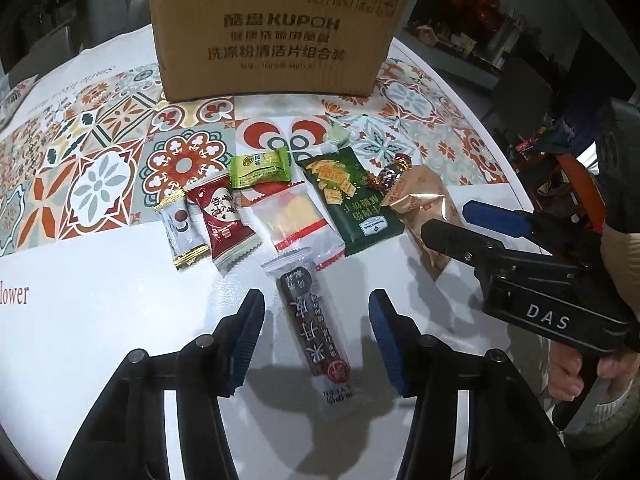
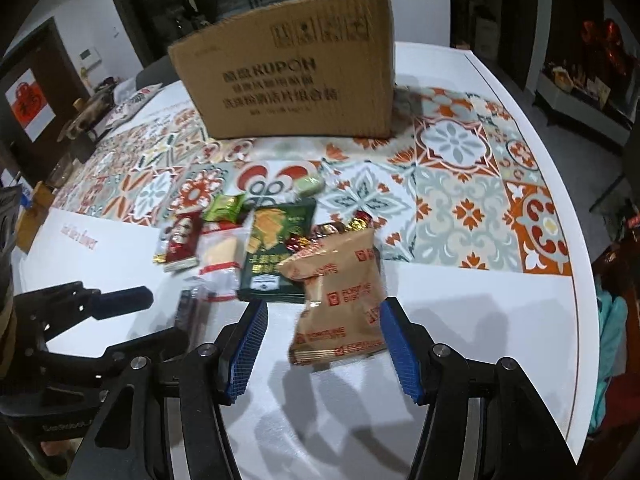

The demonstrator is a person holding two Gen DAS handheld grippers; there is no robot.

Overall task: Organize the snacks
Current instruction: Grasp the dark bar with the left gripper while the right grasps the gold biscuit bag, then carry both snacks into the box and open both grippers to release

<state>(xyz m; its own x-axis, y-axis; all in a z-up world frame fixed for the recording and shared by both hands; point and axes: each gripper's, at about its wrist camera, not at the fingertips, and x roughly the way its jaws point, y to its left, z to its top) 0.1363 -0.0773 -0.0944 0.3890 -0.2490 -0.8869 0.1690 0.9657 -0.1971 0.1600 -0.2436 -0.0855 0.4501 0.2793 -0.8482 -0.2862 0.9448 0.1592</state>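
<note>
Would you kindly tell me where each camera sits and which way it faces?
Left wrist: on the left tool, tilted down at the dark snack bar; right tool and a hand show.
Right wrist: on the right tool, tilted down at the tan biscuit bag; left tool shows.
Shared: the cardboard box and snacks.

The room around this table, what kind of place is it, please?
Probably a home, perhaps a dining area. The table wears a tile-patterned cloth; a cushion lies at its far end, a red paper decoration hangs on a door, and red balloons top a cluttered shelf.
</note>
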